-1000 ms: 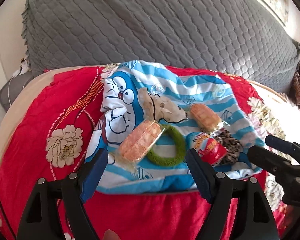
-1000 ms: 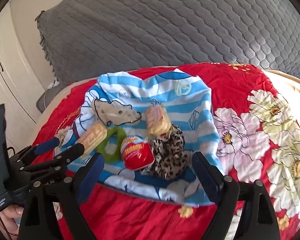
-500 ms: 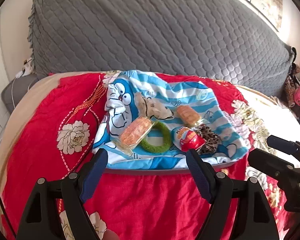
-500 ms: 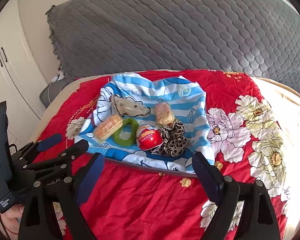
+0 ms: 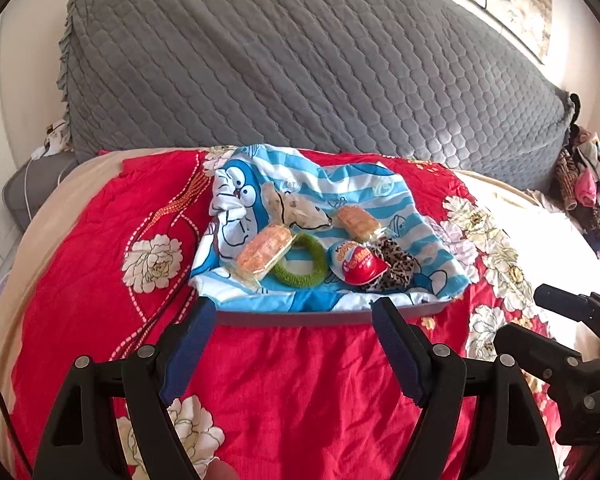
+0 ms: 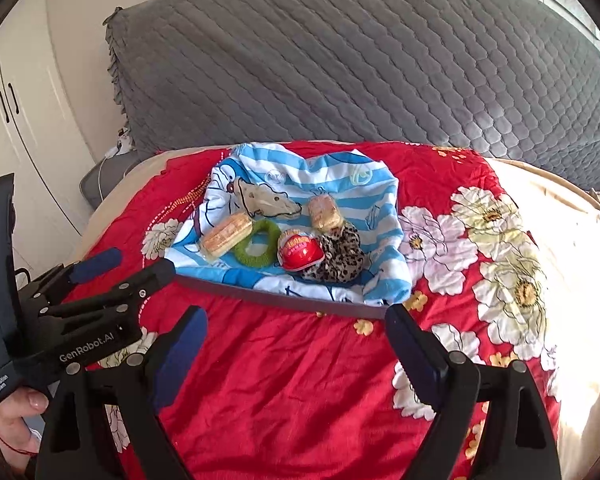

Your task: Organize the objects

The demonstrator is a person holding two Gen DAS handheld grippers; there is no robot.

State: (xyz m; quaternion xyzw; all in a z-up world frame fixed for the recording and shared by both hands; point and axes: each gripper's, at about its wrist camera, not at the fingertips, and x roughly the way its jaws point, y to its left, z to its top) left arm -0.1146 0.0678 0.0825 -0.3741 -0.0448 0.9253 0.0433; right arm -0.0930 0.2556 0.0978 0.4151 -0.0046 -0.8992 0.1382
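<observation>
Red floral bedspread (image 5: 300,392) beneath a blue-and-white striped cartoon cloth (image 5: 372,200) draped over a grey tray (image 5: 284,317). On the cloth: two wrapped pastries (image 5: 265,249) (image 5: 357,222), green ring (image 5: 300,261), red snack pack (image 5: 358,267), leopard-print scrunchie (image 5: 396,264) (touching that pack). Left gripper (image 5: 296,344) and right gripper (image 6: 296,344) hovering just short of the tray, jaws wide apart, gripping nothing. Grey quilted headboard (image 5: 300,72) behind.
</observation>
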